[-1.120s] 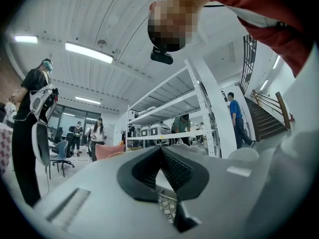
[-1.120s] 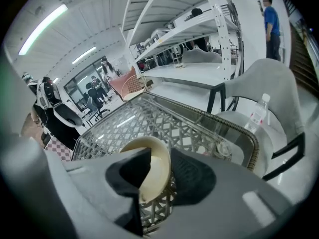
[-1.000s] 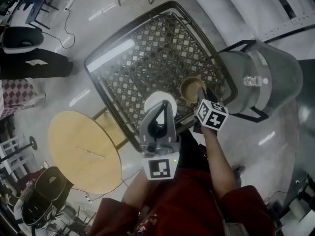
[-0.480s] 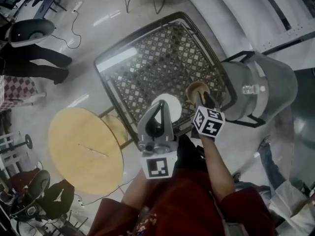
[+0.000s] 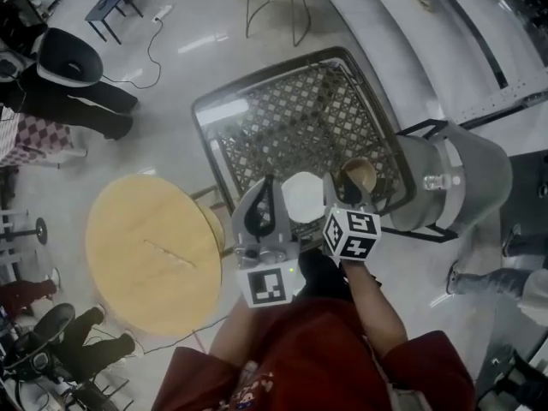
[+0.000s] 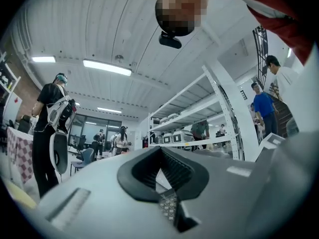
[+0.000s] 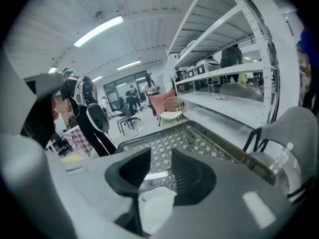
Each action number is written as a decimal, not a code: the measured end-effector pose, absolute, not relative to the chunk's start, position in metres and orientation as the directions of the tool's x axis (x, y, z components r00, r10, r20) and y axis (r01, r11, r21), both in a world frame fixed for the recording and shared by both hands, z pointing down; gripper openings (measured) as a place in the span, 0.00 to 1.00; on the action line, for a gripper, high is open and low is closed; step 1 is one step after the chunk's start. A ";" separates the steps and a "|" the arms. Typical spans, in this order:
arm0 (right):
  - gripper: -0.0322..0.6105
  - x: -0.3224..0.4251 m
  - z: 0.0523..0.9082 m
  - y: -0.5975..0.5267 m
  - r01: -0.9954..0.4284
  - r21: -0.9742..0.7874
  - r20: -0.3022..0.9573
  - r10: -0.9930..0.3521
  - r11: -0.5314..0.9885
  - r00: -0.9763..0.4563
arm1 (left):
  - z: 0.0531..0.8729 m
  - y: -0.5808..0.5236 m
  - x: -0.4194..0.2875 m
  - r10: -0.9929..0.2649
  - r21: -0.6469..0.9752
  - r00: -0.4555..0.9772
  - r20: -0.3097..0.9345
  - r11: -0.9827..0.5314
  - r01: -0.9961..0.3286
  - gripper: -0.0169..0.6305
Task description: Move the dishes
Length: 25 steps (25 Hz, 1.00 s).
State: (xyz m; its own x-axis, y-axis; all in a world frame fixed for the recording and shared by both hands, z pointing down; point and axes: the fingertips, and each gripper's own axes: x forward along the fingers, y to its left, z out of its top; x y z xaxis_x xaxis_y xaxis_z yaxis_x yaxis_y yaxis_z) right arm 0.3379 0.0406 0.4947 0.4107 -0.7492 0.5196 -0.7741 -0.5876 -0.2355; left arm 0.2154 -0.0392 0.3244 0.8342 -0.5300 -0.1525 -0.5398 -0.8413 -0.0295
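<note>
Together plate (image 5: pixel 304 197) and bowl (image 5: pixel 358 175) hug the lattice table's (image 5: pixel 282 118) near edge

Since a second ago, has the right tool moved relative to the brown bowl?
Yes. Against the brown bowl, the right tool has shifted left, off the bowl's side and toward the white plate on the mesh table.

This is a big open lab or workshop hall. Around the metal lattice worktop (image 5: pixel 291 118) are a glossy pale floor (image 5: pixel 167 92), a loose cable (image 5: pixel 152 45) and an office chair (image 5: pixel 67 58). Beyond it, tall white shelves (image 7: pixel 224 72) stand under ceiling strip lights (image 6: pixel 107 67), and people (image 6: pixel 50 123) stand about.
</note>
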 end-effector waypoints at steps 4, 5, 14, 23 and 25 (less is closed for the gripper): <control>0.23 0.314 0.465 0.020 -0.819 -0.217 0.453 -0.798 -0.532 0.398 | 0.316 -0.054 0.184 -0.579 -0.023 0.799 -0.160 -0.807 -0.590 0.04; 0.23 0.307 0.457 0.014 -0.831 -0.213 0.435 -0.811 -0.514 0.390 | 0.315 -0.057 0.177 -0.592 -0.024 0.791 -0.154 -0.798 -0.602 0.04; 0.23 0.226 0.383 -0.032 -0.955 -0.092 0.218 -0.941 -0.284 0.259 | 0.309 -0.082 0.106 -0.682 -0.045 0.716 -0.147 -0.719 -0.694 0.04; 0.23 0.127 0.328 -0.063 -0.997 0.018 0.063 -0.995 -0.070 0.071 | 0.290 -0.100 0.022 -0.769 -0.053 0.613 -0.180 -0.615 -0.787 0.04; 0.23 0.107 0.322 -0.068 -0.999 0.030 0.049 -0.998 -0.038 0.039 | 0.288 -0.102 0.002 -0.787 -0.053 0.590 -0.181 -0.592 -0.805 0.04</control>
State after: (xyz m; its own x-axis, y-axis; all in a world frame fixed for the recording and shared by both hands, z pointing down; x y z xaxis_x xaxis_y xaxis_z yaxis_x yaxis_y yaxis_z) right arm 0.1070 -0.0677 0.3225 0.0391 -0.9980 0.0490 -0.9988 -0.0377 0.0297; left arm 0.0021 -0.1025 0.2884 0.5903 -0.7867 -0.1807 -0.8046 -0.5915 -0.0527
